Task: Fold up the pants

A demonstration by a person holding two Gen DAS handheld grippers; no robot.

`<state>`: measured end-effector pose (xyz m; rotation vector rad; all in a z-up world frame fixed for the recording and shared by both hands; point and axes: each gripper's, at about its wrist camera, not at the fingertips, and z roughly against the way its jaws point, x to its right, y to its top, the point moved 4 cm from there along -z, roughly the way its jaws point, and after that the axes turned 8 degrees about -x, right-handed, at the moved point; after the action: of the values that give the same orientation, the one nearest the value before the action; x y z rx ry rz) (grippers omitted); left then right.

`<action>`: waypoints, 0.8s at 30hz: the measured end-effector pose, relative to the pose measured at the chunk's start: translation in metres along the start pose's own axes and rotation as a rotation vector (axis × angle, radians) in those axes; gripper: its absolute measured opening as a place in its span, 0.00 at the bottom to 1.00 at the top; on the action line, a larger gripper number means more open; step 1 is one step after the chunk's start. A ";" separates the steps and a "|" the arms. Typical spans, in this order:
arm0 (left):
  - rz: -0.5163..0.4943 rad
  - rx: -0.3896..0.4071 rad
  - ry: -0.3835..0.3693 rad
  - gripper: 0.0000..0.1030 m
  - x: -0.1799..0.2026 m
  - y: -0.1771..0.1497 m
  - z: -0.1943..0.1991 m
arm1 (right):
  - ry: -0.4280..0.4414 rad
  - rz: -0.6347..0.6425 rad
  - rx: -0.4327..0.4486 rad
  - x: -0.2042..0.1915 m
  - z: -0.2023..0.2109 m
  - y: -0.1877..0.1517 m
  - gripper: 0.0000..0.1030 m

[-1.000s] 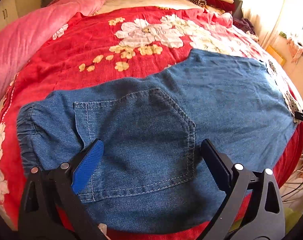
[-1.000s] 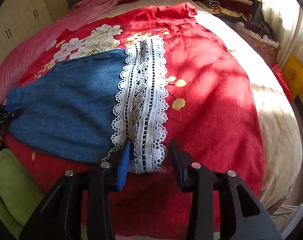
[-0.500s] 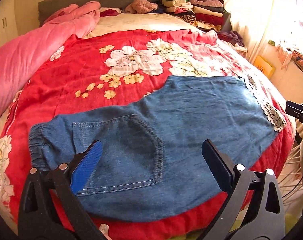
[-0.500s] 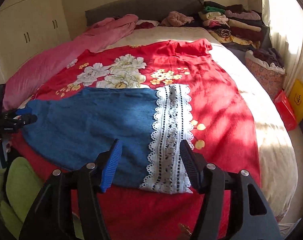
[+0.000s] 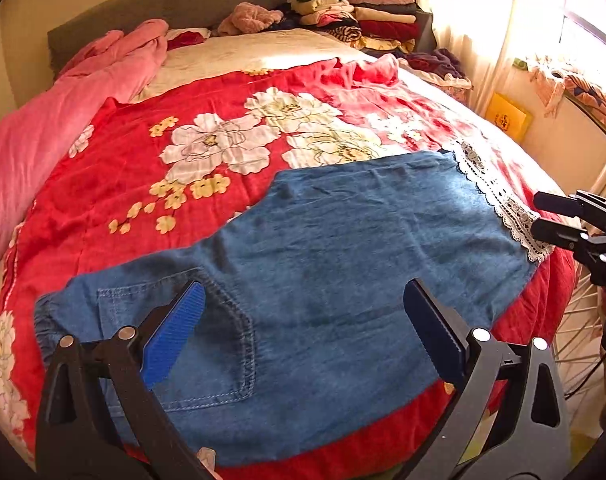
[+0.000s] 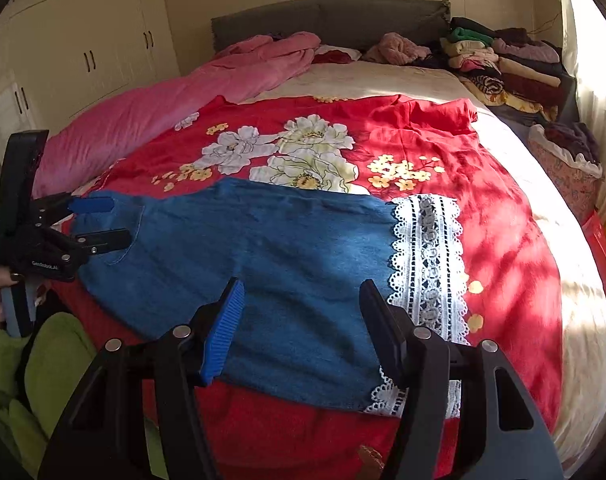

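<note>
both grippers have pulled back and up off the blue pants (image 5: 343, 272), which lie flat across the red floral bedspread (image 5: 115, 168). left gripper (image 5: 303, 320) gapes wide, empty; right gripper (image 6: 303, 320) stands half open, holding nothing.

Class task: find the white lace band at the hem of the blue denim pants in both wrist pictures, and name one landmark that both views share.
Left wrist view: the white lace band runs along the pants' right end, by the right gripper.
Right wrist view: the band lies right of centre, beyond the right finger.
Shared landmark: the stack of folded clothes by the headboard.
</note>
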<state>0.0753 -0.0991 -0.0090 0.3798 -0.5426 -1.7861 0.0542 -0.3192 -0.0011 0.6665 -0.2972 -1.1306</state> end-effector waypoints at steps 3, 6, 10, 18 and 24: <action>-0.012 -0.003 -0.009 0.91 0.007 0.004 -0.005 | 0.006 -0.002 -0.020 -0.001 -0.007 -0.002 0.58; -0.019 -0.006 -0.021 0.91 0.014 0.006 -0.010 | 0.005 0.000 -0.048 -0.003 -0.016 -0.006 0.58; -0.039 -0.019 -0.016 0.91 0.020 0.007 -0.019 | 0.010 -0.004 -0.067 -0.004 -0.023 -0.007 0.58; -0.057 -0.052 -0.003 0.91 0.023 0.003 -0.034 | 0.012 -0.009 -0.070 -0.009 -0.031 -0.007 0.95; -0.077 -0.094 0.006 0.91 0.026 -0.002 -0.053 | 0.003 -0.012 -0.105 -0.009 -0.044 -0.014 0.96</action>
<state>0.0938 -0.1326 -0.0544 0.3445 -0.4430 -1.8767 0.0641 -0.3002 -0.0434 0.5783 -0.2297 -1.1484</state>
